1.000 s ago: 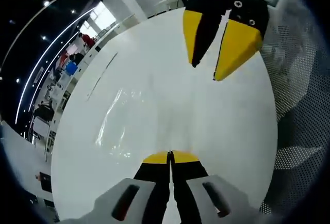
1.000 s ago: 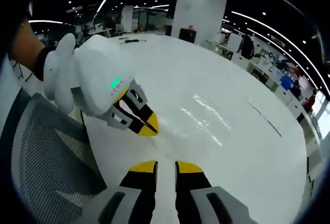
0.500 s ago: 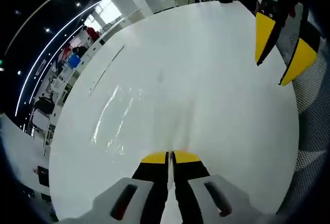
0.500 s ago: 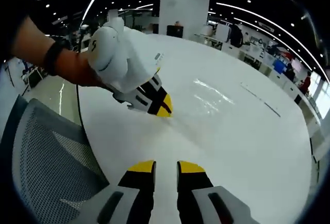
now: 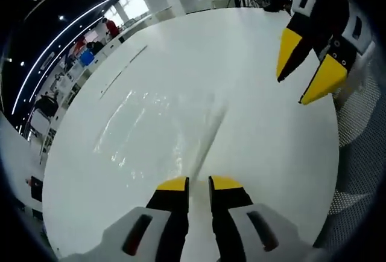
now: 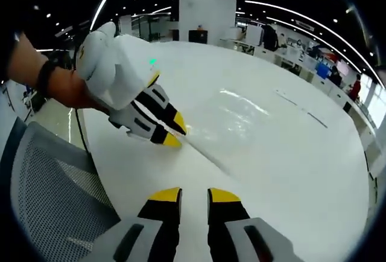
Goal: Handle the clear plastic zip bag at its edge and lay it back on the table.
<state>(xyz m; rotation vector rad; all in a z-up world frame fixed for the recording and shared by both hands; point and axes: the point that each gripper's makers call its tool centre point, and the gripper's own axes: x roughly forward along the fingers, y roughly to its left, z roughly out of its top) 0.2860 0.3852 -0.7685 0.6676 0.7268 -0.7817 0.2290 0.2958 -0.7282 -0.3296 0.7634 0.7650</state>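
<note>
1. On a round white worktop, one clear plastic zip bag lies mostly flat, its near edge drawn into a ridge that runs to the tips of the left hand-held gripper.
2. Seen from the right gripper view, the left hand-held gripper appears to pinch that raised edge of the bag, its jaws a slit apart and probably closed on the film, though the film between them is too clear to confirm.
3. One right hand-held gripper hovers over bare worktop near the bag, jaws parted and holding nothing; it shows likewise at the upper right of the left gripper view.
4. Judged by its wrinkles and glare, the bag is light, limp and slippery; the thickened edge is likely the surest hold, since thin film may slide free.
5. Count: one bag, two hand-held grippers, one worktop.
</note>
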